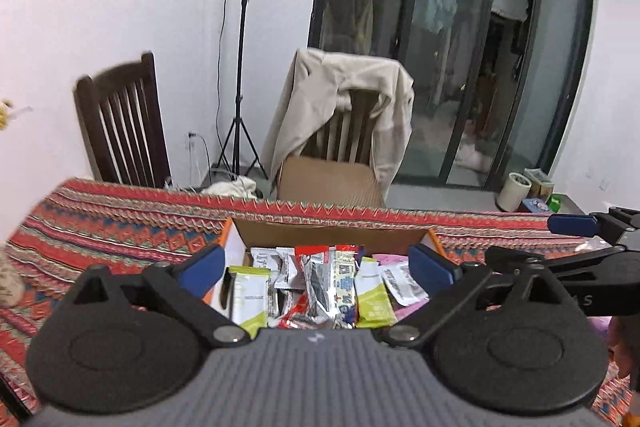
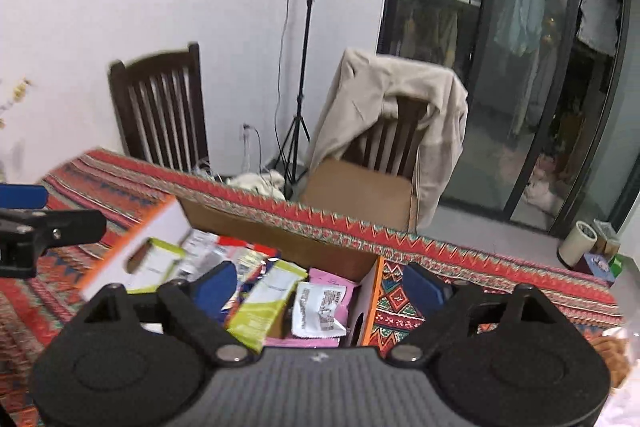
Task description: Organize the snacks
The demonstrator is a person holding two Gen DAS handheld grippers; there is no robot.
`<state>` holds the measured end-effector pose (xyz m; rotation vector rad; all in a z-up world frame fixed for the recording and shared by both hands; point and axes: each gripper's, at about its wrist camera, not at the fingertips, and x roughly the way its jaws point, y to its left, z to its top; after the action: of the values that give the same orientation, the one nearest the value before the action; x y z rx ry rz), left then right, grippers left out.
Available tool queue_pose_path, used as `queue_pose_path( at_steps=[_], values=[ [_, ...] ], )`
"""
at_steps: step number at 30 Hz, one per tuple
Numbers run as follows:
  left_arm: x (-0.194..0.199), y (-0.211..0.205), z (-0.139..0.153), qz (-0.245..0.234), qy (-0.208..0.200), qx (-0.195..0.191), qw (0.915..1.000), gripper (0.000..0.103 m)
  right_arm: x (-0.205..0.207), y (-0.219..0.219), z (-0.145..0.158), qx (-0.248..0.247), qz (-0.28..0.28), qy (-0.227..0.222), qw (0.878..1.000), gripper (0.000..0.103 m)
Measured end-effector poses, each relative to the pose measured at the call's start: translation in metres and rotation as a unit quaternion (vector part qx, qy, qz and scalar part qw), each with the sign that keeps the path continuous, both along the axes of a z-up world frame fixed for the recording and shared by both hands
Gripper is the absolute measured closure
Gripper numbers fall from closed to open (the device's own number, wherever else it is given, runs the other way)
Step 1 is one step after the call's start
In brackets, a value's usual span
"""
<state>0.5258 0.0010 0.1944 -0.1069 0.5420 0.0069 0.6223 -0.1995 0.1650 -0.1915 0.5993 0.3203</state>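
An open cardboard box with orange-edged flaps sits on the patterned tablecloth. It is full of snack packets: green-and-white ones, silver ones, red ones and a pink one. My left gripper hovers open and empty over the box, its blue pads on either side of the packets. My right gripper is open and empty over the box's right side, above a green packet and a white sachet. The right gripper also shows in the left wrist view.
The table has a red patterned cloth. Behind it stand a dark wooden chair, a chair draped with a beige jacket, a cardboard box, a light stand and glass doors. Some food in a clear bag lies at the right.
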Motion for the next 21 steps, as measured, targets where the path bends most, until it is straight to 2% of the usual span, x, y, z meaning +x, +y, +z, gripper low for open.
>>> queue_pose_path(
  at_steps=[6,11,17,21],
  values=[
    [-0.091,-0.015,0.032,-0.017,-0.044,0.025,0.9986,0.000,-0.088,-0.019,0.042,0.021,0.011,-0.040,0.999,0.005],
    [-0.169,-0.024,0.036,-0.023,-0.075,0.027,0.9966,0.000,-0.168,-0.041,0.059,0.033,0.012,-0.075,0.997,0.000],
    [-0.272,-0.028,0.018,-0.035,-0.118,0.041,0.9916,0.000,-0.262,-0.064,0.061,0.053,0.020,-0.100,0.993,0.000],
    [-0.344,-0.031,-0.013,-0.059,-0.132,0.046,0.9885,0.000,-0.331,-0.077,0.043,0.066,0.026,-0.117,0.991,0.000]
  ],
)
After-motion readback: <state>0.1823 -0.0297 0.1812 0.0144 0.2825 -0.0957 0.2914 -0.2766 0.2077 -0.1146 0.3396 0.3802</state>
